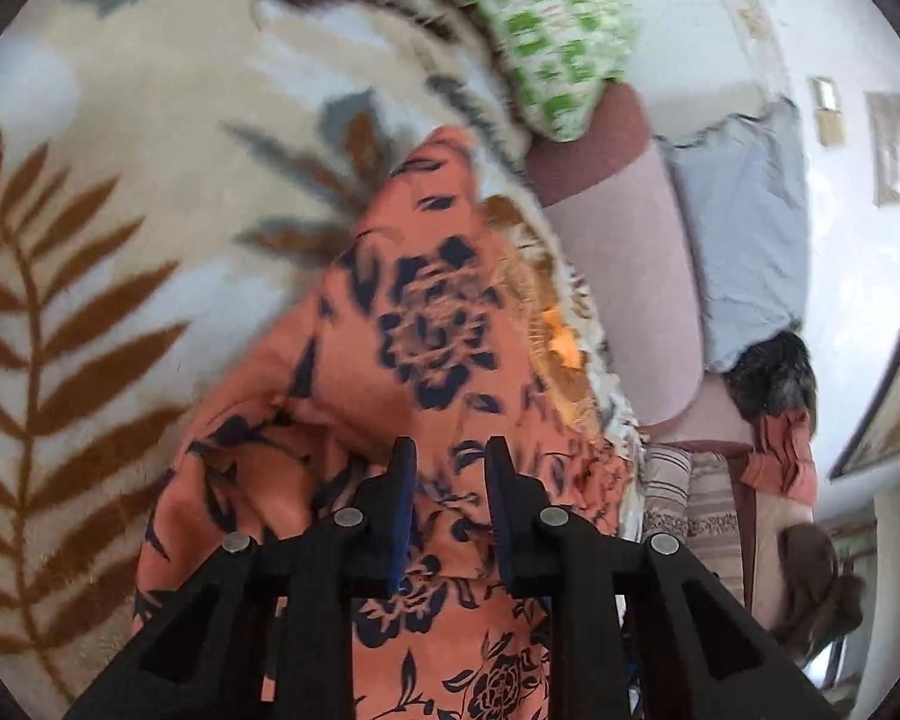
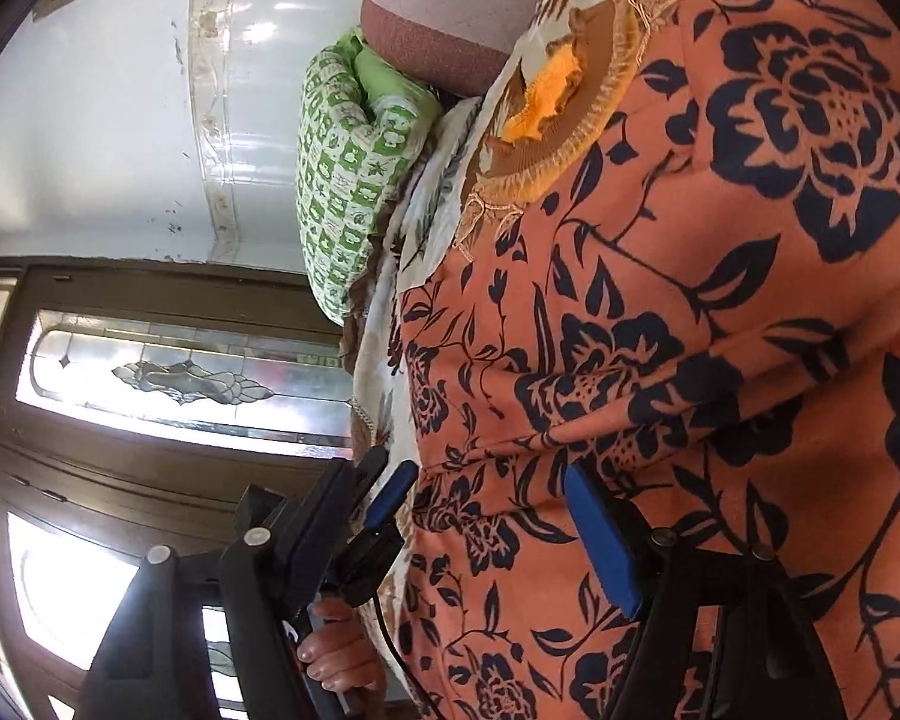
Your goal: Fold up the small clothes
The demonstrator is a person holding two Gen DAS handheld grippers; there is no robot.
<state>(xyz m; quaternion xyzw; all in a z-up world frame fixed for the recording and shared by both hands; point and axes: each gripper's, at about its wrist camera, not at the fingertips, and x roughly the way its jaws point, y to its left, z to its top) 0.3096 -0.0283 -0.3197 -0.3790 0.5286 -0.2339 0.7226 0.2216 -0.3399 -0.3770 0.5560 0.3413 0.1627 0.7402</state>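
Left hand-held gripper [image 1: 450, 456]: from my feed its jaws stand a narrow gap apart, the orange cloth showing between them; I cannot tell whether any fabric is pinched.
Right hand-held gripper [image 2: 489, 501]: jaws spread wide, blue pads [image 2: 606, 546] bare; cloth lies ahead of and behind them, nothing clamped.
Orange floral garment [image 1: 414, 324]: rumpled, dark blue flower print, directly ahead of and beneath the left hand-held gripper; in the right wrist view it [image 2: 720, 300] fills everything ahead and to the right of the fingers.
Leaf-print blanket [image 1: 120, 252]: cream with brown fronds, spread under the garment, running off to the left of the left hand-held gripper.
Tan lace-edged piece [image 2: 564, 108]: rests at the garment's far edge, an orange patch on it, well ahead of the right hand-held gripper.
Green checked pillow [image 1: 546, 30]: far ahead, past the garment.
Pale blue cloth [image 1: 744, 228]: ahead and right of the left hand-held gripper, beside a pink and maroon padded surface [image 1: 618, 264].
Hand [image 2: 336, 654]: seen low left in the right wrist view, gripping a black handle.
Glass-paned door [image 2: 168, 384]: left of the right hand-held gripper.
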